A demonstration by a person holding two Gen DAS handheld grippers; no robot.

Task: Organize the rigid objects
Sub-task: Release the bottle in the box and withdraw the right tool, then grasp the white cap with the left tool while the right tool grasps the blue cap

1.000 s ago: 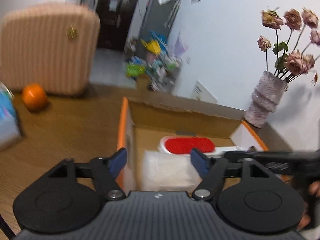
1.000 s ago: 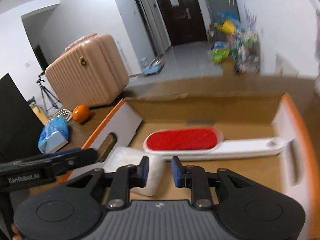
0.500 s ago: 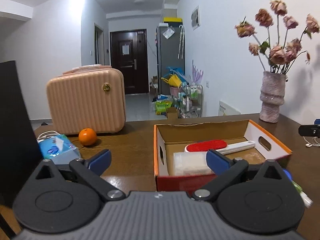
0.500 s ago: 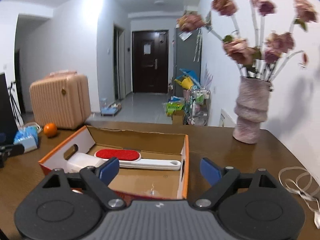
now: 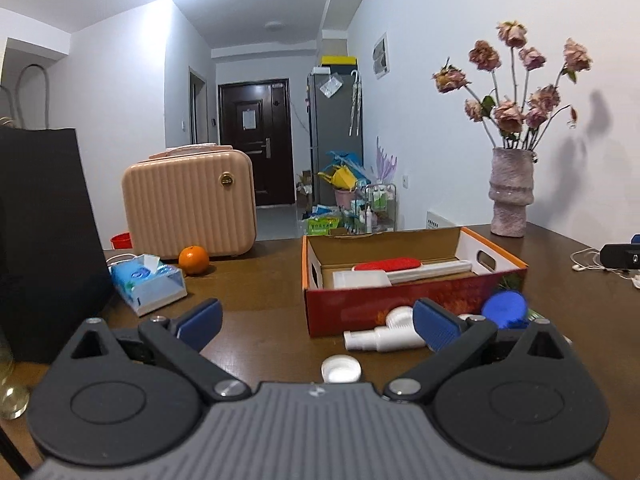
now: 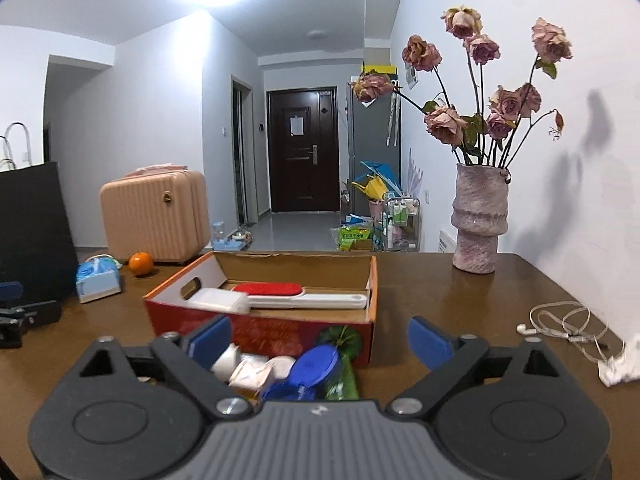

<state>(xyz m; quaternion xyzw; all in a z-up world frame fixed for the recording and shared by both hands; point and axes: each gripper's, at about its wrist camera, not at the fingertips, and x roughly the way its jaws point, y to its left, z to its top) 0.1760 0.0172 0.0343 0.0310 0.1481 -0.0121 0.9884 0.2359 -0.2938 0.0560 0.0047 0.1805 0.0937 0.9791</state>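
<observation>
An open orange-rimmed cardboard box [image 5: 400, 304] [image 6: 264, 328] stands on the brown table. Inside lie a red-and-white lint brush [image 5: 404, 267] [image 6: 296, 294] and a white rectangular piece [image 5: 360, 279] [image 6: 218, 301]. In front of the box lie a white bottle [image 5: 380, 338], a white round cap [image 5: 341, 368], a blue lid [image 5: 504, 308] [image 6: 316, 364], a small white packet [image 6: 250, 374] and a green item [image 6: 340, 380]. My left gripper [image 5: 318, 322] is open and empty, held back from the box. My right gripper [image 6: 320, 340] is open and empty above the loose items.
A pink case [image 5: 188, 204], an orange [image 5: 193, 260] and a blue tissue pack [image 5: 146, 282] sit at the left, with a black bag [image 5: 44, 240]. A vase of dried roses [image 6: 478, 224] stands at the back right. White earphones [image 6: 560, 324] lie at the right.
Both grippers have pulled back and down from over the box to table height in front of it. The right gripper has opened from nearly shut. The loose items have come into view.
</observation>
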